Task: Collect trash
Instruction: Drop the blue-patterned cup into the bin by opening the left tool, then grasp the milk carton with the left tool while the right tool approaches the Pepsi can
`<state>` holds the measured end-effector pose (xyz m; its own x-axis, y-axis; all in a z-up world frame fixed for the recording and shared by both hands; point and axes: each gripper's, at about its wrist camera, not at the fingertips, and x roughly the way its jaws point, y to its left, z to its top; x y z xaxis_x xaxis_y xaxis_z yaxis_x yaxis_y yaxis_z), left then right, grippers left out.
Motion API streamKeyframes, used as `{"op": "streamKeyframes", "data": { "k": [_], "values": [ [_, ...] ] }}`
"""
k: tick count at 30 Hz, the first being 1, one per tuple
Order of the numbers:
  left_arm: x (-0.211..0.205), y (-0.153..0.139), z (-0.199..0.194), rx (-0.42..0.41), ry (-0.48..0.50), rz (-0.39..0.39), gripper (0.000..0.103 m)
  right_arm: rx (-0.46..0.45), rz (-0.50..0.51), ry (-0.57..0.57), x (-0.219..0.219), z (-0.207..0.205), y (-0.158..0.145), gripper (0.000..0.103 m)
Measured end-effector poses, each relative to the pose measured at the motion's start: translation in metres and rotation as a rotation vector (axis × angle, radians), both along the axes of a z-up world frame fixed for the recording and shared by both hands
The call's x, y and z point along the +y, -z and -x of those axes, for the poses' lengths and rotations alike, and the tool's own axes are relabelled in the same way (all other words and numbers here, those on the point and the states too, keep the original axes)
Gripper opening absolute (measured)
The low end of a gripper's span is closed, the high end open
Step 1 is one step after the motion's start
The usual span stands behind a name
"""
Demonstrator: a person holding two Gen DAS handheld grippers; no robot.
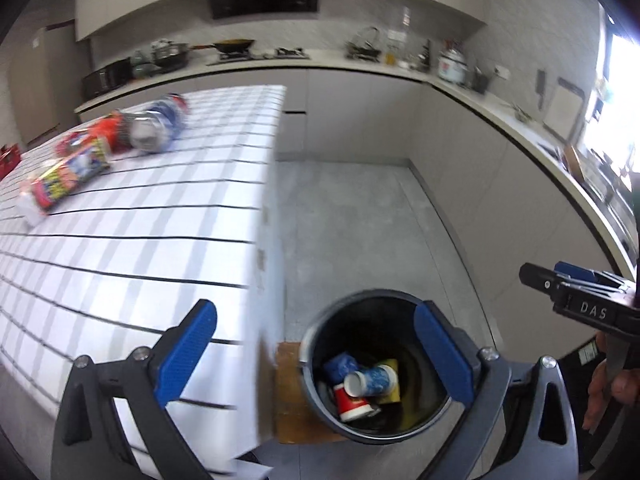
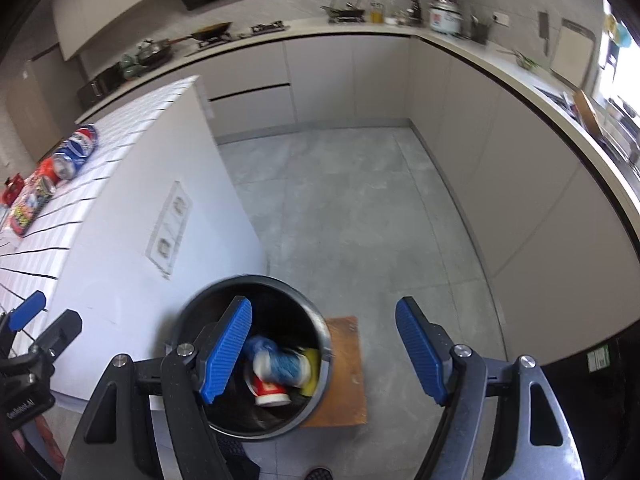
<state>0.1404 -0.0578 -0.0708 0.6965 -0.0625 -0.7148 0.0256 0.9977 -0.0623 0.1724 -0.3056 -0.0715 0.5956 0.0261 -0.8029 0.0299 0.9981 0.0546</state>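
A black round trash bin (image 1: 316, 360) stands on the floor beside the white tiled table (image 1: 120, 240); it also shows in the right wrist view (image 2: 192, 312). Inside lie a blue-white paper cup (image 1: 372, 380), a red-white cup (image 1: 354, 404) and something yellow. My left gripper (image 1: 316, 356) is open and empty above the bin's edge. My right gripper (image 2: 324, 352) is open and empty above the bin. On the table lie crushed blue cans (image 1: 160, 124), a red can (image 1: 108, 128) and a colourful snack packet (image 1: 68, 176).
A wooden board (image 2: 348, 368) lies under the bin on the grey floor. Kitchen counters with a stove, pans and a rice cooker (image 1: 452, 66) run along the back and right. The right gripper shows at the left view's right edge (image 1: 576, 300).
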Motion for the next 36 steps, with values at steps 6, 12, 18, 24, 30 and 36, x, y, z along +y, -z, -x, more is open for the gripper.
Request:
{"op": "streamKeyframes", "data": {
  "k": [6,12,18,24,30,36],
  "values": [
    [0.062,0.000,0.002,-0.039,-0.124,0.033,0.100,-0.025,0.004,-0.090,0.052,-0.013,-0.016,0.076],
    [0.116,-0.007,0.013,-0.068,-0.219,0.027,0.100,-0.052,0.001,-0.188,0.110,-0.027,-0.028,0.076],
    [0.177,-0.018,0.018,-0.086,-0.311,0.022,0.098,-0.074,-0.016,-0.278,0.169,-0.040,-0.036,0.077],
    [0.232,-0.020,0.006,-0.088,-0.395,0.043,0.096,-0.087,-0.019,-0.323,0.218,-0.055,-0.047,0.076],
    [0.272,-0.019,-0.022,-0.089,-0.419,0.079,0.094,-0.100,-0.011,-0.326,0.257,-0.082,-0.059,0.076],
    [0.313,-0.020,-0.058,-0.086,-0.432,0.094,0.092,-0.108,-0.007,-0.316,0.304,-0.122,-0.069,0.076]
  ]
}}
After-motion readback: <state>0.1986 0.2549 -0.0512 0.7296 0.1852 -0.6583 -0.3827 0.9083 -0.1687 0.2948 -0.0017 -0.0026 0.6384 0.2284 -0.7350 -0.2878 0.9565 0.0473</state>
